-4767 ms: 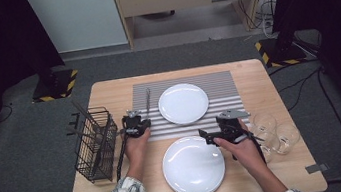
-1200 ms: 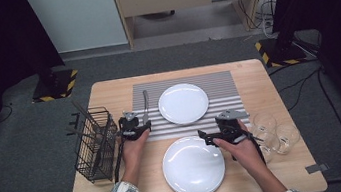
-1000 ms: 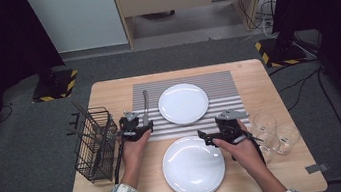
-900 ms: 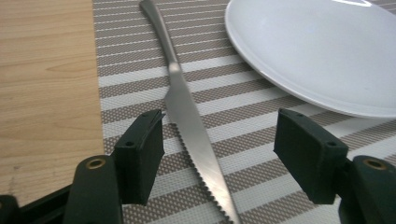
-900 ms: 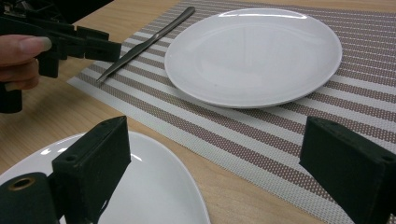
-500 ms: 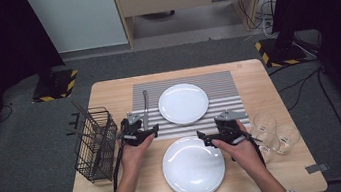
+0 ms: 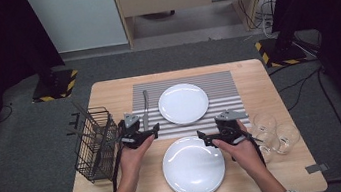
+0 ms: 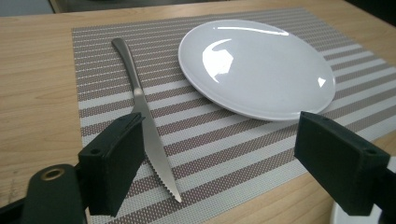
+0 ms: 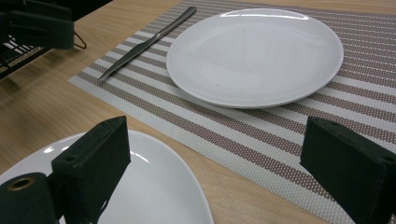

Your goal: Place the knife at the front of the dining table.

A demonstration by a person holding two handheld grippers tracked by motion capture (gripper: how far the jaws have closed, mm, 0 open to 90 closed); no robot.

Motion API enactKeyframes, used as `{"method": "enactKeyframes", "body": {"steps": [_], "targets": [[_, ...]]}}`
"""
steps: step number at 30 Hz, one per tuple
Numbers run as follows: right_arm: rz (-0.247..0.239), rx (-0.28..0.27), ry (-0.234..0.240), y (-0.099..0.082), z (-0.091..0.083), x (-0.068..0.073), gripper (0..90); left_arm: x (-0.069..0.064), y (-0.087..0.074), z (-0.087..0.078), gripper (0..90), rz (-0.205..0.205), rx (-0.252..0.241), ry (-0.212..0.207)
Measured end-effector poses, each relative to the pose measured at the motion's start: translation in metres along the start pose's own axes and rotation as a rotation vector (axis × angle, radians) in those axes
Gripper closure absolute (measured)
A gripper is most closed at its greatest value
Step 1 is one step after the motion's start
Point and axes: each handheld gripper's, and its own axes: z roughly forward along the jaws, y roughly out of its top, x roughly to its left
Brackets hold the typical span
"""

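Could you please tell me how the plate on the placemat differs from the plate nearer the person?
The far plate lies on the striped placemat; the near plate lies on bare table. The far plate has a knife beside it; the near plate has none. In the high view the near plate looks larger. Both are white, round and empty.

1. Bare wood lies open along the upper edge of the table (image 7: 251, 72), above the striped placemat (image 7: 222, 81)
2. The wire basket (image 7: 93, 144) walls off the left edge
3. The knife (image 7: 145, 109) and the far plate (image 7: 183, 103) take up the middle
4. The near plate (image 7: 193, 166) fills the lower centre
5. Clear glasses (image 7: 277, 134) crowd the right edge
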Motion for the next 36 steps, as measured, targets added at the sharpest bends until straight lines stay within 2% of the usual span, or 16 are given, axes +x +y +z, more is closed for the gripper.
{"method": "enactKeyframes", "body": {"steps": [7,14,23,27,36], "targets": [[0.003,-0.002,0.002,0.0,0.0,0.0,8.4,-0.004,0.001,-0.011,14.5,-0.013,-0.024,-0.014],[0.005,-0.006,0.004,0.001,-0.001,0.0,8.4,-0.013,-0.001,-0.021,14.4,0.021,-0.026,-0.022],[0.006,-0.007,0.004,0.001,-0.002,-0.001,8.4,-0.019,0.0,-0.039,11.8,0.012,-0.073,-0.06],[0.006,-0.008,0.001,0.001,-0.002,-0.001,8.4,-0.022,0.0,-0.047,9.8,0.02,-0.086,-0.097],[0.004,-0.008,0.0,0.001,-0.002,-0.002,8.4,-0.02,0.003,-0.057,8.5,-0.001,-0.106,-0.143]]}}
